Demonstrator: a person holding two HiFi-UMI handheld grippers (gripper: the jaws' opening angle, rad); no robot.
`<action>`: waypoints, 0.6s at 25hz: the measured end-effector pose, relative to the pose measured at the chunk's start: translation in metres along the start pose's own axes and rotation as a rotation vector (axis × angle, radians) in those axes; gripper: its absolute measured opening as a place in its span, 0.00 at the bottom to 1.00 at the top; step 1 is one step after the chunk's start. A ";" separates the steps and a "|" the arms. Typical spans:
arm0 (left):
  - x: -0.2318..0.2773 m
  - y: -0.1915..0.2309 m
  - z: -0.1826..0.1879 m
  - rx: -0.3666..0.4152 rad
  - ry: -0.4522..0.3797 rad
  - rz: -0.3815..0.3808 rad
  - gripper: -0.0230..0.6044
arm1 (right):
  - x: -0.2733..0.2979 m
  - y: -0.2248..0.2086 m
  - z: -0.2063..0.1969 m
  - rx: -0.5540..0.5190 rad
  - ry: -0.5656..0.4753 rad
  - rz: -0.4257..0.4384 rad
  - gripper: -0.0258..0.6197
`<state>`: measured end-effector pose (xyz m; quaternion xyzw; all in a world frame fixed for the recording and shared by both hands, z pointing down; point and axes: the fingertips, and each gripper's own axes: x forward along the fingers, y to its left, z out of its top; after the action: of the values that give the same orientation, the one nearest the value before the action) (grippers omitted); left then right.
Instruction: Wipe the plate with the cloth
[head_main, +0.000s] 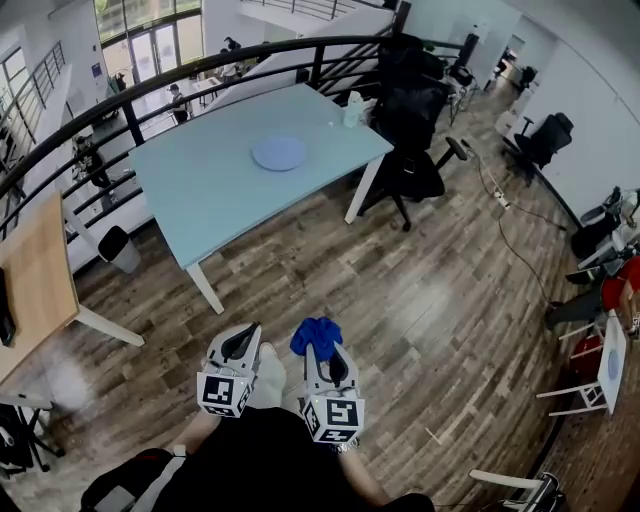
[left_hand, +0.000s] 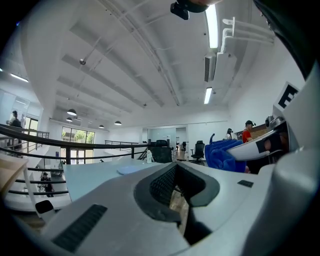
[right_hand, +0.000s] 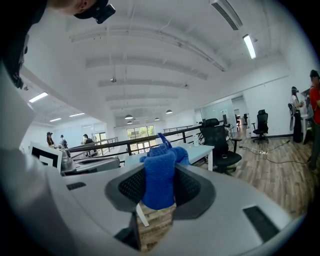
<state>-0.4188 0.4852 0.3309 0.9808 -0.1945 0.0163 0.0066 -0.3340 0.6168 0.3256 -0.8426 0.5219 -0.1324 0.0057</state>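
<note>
The plate (head_main: 279, 153) lies on the pale blue table (head_main: 200, 190), far off at 12 o'clock from both grippers. The right gripper (head_main: 322, 352) clamps the blue cloth (head_main: 315, 335). At its 9 o'clock, the left gripper (head_main: 243, 340) is closed on nothing.

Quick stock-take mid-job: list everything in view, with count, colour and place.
plate: one, pale blue, middle of the table
table: one, light blue top, white legs, ahead by the railing
bottle: one, whitish, table's far right corner
office chairs: at least two, black, one at the table's right end, one further right
wooden desk: one, light brown, left edge
railing: one, black, curving behind the table
cloth: one, blue, clamped in the right gripper
left gripper: one, white, jaws together, nothing between them
right gripper: one, white, shut on the cloth
</note>
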 end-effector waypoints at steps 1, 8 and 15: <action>0.010 0.001 0.001 0.002 0.001 -0.004 0.04 | 0.008 -0.005 0.002 0.008 0.004 -0.003 0.23; 0.064 0.010 0.005 -0.003 0.012 -0.009 0.04 | 0.055 -0.028 0.017 0.016 0.024 0.005 0.23; 0.120 0.033 0.017 -0.001 -0.002 -0.009 0.04 | 0.109 -0.043 0.037 0.017 0.025 0.002 0.23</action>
<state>-0.3204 0.4083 0.3184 0.9816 -0.1901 0.0154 0.0070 -0.2420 0.5358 0.3197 -0.8403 0.5217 -0.1473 0.0063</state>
